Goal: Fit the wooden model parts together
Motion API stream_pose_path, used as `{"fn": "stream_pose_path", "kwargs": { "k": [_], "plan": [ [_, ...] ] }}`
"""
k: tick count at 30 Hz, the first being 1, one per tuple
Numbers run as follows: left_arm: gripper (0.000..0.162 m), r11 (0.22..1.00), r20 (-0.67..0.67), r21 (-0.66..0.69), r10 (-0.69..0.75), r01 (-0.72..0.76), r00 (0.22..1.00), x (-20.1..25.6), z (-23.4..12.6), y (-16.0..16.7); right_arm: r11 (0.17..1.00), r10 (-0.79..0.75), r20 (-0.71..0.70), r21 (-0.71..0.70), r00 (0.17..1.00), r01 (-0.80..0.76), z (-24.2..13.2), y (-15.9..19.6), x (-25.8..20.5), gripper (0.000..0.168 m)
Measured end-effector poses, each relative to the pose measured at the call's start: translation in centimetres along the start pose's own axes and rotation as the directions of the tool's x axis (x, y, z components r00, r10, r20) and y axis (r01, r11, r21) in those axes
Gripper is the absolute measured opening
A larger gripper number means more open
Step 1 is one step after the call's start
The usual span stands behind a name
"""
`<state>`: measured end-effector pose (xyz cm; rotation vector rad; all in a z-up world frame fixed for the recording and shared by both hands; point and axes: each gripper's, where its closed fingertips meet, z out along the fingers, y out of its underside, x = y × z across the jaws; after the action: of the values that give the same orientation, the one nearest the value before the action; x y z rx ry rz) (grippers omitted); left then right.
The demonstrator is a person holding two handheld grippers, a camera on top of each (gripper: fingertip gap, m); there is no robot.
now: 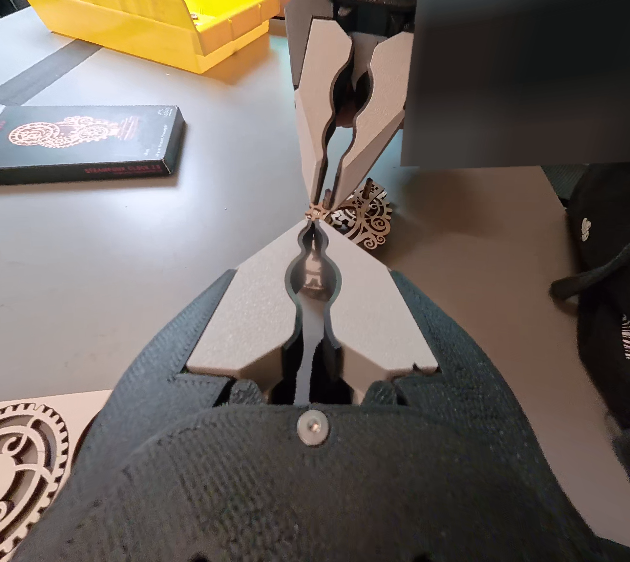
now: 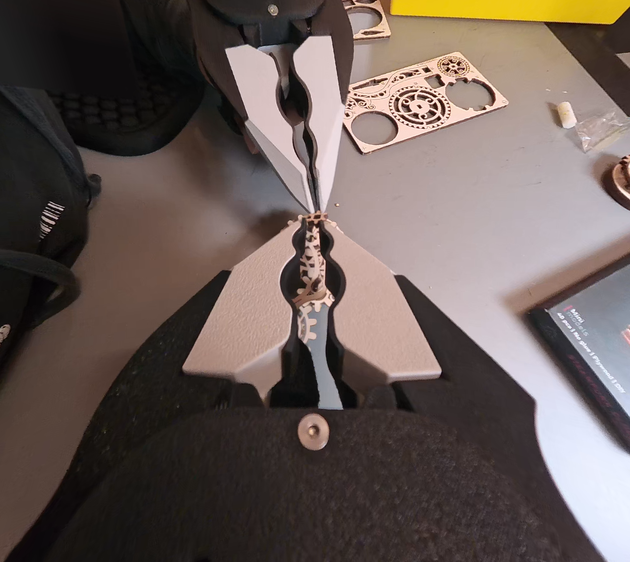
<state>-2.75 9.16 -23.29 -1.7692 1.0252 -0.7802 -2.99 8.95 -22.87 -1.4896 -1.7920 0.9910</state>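
The two grippers meet tip to tip over the middle of the grey table (image 1: 102,272), and the small wooden gear (image 1: 315,212) sits right at that meeting point. The left gripper (image 1: 313,227) has its grey fingers drawn together to a point on the near edge of that tiny toothed piece, pinching it. The right gripper (image 1: 328,196), which comes down from above in the left wrist view, has its tips closed on a thin dark peg (image 1: 328,196) that stands just over the gear; whether the peg is already seated in the gear's hole is hard to tell at this size. Just behind the tips rests the ornate wooden assembly (image 1: 363,220), a filigree piece of scrollwork and gear teeth with another short peg upright on it; from the right wrist view it shows through the gap between that gripper's fingers. Open table lies to the left of the grippers, bounded by a flat black box (image 1: 88,139) and, farther back, a glossy yellow plastic bin (image 1: 143,0) with slotted walls. To the right the room is tighter: a person's dark sleeve and black fabric with a cord crowd the table edge. A thin plywood parts sheet (image 2: 426,102), laser-cut with round holes and one large gear in place, lies flat beyond the left gripper in the right wrist view, well clear of the work. The finger pads are matte grey with wavy inner edges, on coarse black printed bodies.
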Motion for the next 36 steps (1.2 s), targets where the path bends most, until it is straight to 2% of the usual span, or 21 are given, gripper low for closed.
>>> {"fn": "stream_pose_path", "kwargs": {
  "k": [6,36],
  "plan": [
    [0.0,1.0,-0.01,0.0,-0.002,0.002,1.0,0.2,0.0,0.0,1.0,0.0,-0.003,-0.016,1.0,0.0,0.1,0.3,0.0,0.001],
    [0.0,1.0,-0.014,-0.021,-0.013,0.013,1.0,0.0,0.2,0.5,0.999,0.01,0.018,-0.051,1.0,-0.009,0.4,1.0,-0.3,0.0]
  ]
}}
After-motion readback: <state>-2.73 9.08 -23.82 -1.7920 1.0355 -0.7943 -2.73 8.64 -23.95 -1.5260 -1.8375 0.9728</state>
